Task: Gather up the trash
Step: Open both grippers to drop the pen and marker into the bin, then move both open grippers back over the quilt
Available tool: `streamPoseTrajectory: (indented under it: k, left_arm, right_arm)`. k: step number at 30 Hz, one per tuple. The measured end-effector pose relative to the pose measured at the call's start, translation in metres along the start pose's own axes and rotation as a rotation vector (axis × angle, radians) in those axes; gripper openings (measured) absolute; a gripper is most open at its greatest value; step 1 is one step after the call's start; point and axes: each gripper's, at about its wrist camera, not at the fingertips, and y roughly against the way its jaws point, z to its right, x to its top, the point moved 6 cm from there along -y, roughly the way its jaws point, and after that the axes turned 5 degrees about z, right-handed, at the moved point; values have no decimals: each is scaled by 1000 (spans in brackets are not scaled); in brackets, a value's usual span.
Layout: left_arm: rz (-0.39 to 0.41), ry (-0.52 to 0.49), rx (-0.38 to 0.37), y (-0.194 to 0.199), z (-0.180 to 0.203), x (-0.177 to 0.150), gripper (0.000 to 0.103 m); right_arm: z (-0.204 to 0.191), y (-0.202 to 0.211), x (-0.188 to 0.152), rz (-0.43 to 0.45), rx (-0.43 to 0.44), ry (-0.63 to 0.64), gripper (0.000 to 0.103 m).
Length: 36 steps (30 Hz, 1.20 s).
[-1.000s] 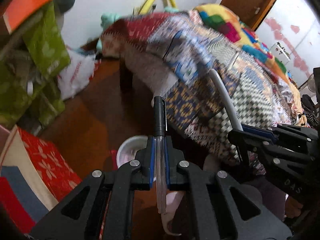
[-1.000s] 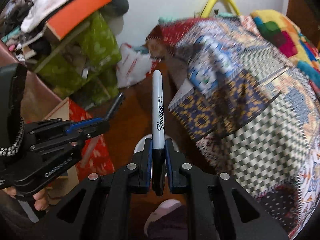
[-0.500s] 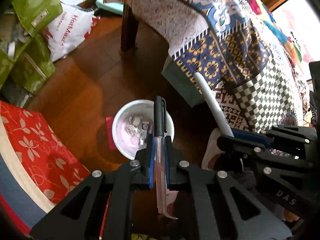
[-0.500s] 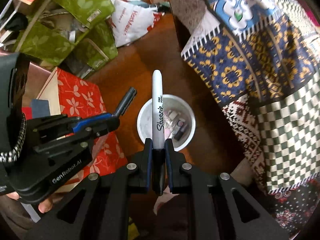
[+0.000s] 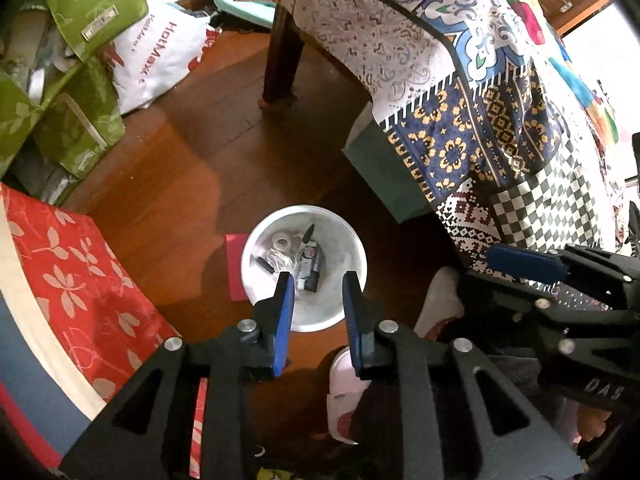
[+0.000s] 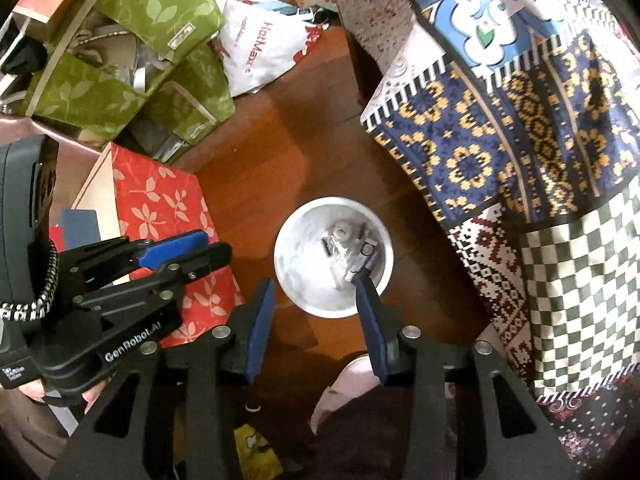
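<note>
A white round bin (image 5: 352, 248) (image 6: 288, 256) stands on the wooden floor below both grippers. Inside it lie pens and markers (image 5: 310, 266) (image 6: 366, 258), a tape roll (image 5: 283, 243) and crumpled bits. My left gripper (image 5: 318, 280) hangs above the bin, its jaws opening with nothing between them. My right gripper (image 6: 314, 286) is also over the bin, jaws opening and empty. Each gripper shows at the edge of the other's view: the right gripper (image 5: 560, 280), the left gripper (image 6: 140, 264).
A table draped in a patchwork cloth (image 5: 460, 100) (image 6: 500, 120) stands right of the bin, its wooden leg (image 5: 282, 52) behind. A red flowered box (image 5: 68, 280) (image 6: 160, 216), green bags (image 5: 72, 80) and a white plastic bag (image 5: 160, 60) crowd the left. A person's shoes (image 5: 440, 300) are near.
Both grippers sank toward the bin and tilted down. Each held a pen upright; both jaws have parted and the pens have dropped into the bin.
</note>
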Motion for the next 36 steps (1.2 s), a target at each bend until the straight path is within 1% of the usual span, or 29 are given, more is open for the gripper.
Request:
streamPoseTrajectory:
  k: [5,7,12,17,22,24,27,32,36]
  left_arm:
    - [62,-20,12,26,7,5,22]
    - [101,-38,21,43,14,8,22]
    - [200,-76,7,87,40,17,22]
    - [302,-121,-27,128,80,28,22]
    - [382,-200,-53,161,134,33,22]
    - [400,-232,-76,168,159,33,22]
    - [414,-282,-90,169,195,35,22]
    - [402,-361,-125,159,259,36,22]
    - [388,-451,-143,148,311,33,22]
  right_arm:
    - [5,28,0,64,-23,14,38]
    - [8,44,-1,100,-34,20,38]
    - [17,96,-6,215,-58,7,38]
    - [35,149,-14,324,-98,-43,38]
    - [58,201,-29,427,-152,-80,38]
    - [73,222,-39,471,-185,-96,38]
    - [95,248,-56,519,-210,-127,38]
    - [134,277,-80,572,-268,-189,38]
    - [175,299,-104,601,-315,-260,38]
